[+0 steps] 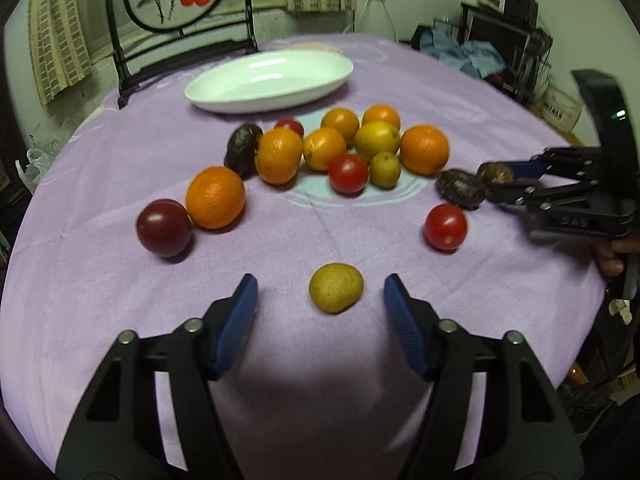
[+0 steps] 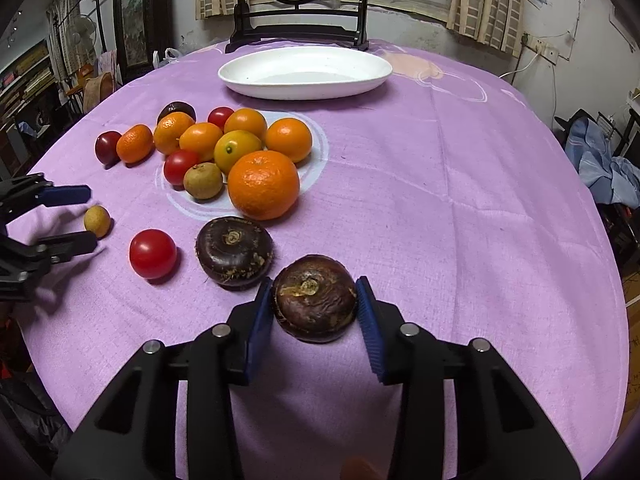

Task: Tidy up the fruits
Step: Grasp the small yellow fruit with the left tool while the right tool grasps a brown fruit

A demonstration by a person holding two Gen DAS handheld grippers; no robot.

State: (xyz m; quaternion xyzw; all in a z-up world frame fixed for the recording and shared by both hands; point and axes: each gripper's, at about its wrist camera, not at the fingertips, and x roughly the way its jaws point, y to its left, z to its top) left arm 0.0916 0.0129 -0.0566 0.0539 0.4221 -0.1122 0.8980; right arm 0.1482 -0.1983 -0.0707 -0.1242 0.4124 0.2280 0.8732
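Observation:
My left gripper (image 1: 320,292) is open, its blue pads on either side of a small yellow-green fruit (image 1: 336,287) that lies on the purple cloth, apart from both pads. My right gripper (image 2: 314,308) has its pads against both sides of a dark brown water chestnut (image 2: 315,298). A second water chestnut (image 2: 234,252) lies just left of it. A white oval dish (image 2: 306,72) stands empty at the far side. Several oranges, tomatoes and small fruits cluster mid-table around a big orange (image 2: 264,184).
A red tomato (image 2: 153,253) lies between the two grippers. A dark plum (image 1: 164,227) and an orange (image 1: 215,197) lie left in the left wrist view. A black framed screen (image 2: 298,8) stands behind the dish. The round table's edge (image 2: 600,216) falls off at the right.

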